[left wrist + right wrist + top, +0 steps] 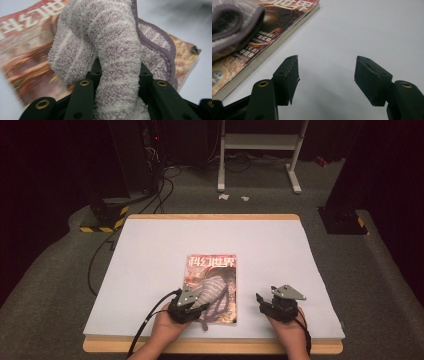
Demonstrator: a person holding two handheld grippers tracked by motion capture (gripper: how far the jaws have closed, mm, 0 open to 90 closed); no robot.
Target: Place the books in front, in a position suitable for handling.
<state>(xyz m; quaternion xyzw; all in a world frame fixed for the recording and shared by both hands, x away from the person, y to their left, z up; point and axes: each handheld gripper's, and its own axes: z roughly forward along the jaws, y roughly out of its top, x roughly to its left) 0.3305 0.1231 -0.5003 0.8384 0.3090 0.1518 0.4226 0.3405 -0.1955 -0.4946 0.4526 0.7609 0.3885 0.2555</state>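
A magazine (pixel 212 266) with a red and orange cover lies flat near the middle of the white-covered table. On it rests a fluffy towel (pixel 217 289), lilac with white stripes and a purple hem. My left gripper (pixel 194 308) is at the magazine's near left corner, shut on a bunched fold of the towel (pixel 112 50), which rises between its jaws above the magazine (pixel 27 50). To the right of the magazine, my right gripper (pixel 262 301) sits low over the bare white sheet. In its own view the right gripper (pixel 327 75) is open with nothing between the jaws, and the magazine (pixel 262 45) and towel (pixel 229 22) are at upper left.
A white sheet (pixel 210 235) covers a wooden board that shows at the table's front and back edges. Beyond the table, on the grey floor, stand a white metal frame (pixel 260 150), dark equipment with cables (pixel 135 165) and yellow-black striped bases (pixel 102 222).
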